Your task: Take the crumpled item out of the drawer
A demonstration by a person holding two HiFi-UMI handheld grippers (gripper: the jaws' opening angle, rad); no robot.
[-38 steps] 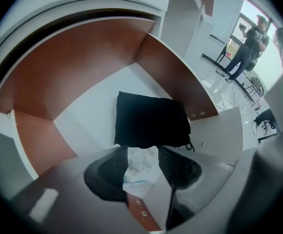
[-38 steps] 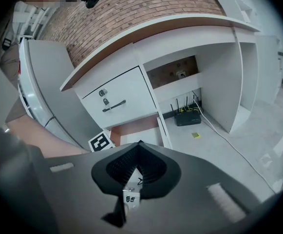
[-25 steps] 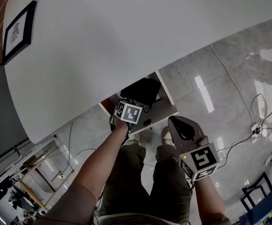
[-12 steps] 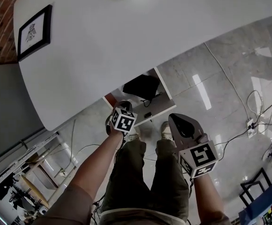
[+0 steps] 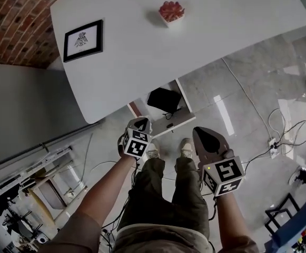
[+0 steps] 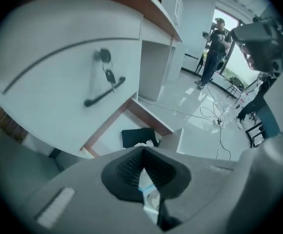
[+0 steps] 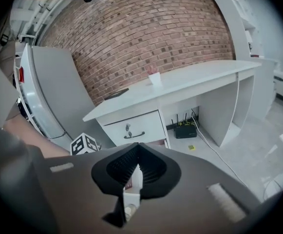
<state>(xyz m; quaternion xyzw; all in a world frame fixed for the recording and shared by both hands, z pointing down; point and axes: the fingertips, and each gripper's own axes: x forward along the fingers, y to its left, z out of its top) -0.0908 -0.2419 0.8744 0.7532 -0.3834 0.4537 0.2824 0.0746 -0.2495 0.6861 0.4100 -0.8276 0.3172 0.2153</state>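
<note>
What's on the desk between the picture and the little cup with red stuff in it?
Nothing. In the head view, the white desk top between the picture frame and the cup is bare.

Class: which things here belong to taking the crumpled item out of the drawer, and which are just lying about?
Job: crumpled white item, open drawer, left claw shut on the item.
Lying about: framed picture, cup, black item.

Office-like room — white desk (image 5: pixel 195 41), brick wall (image 7: pixel 146 28), floor cables (image 5: pixel 272 139)
</note>
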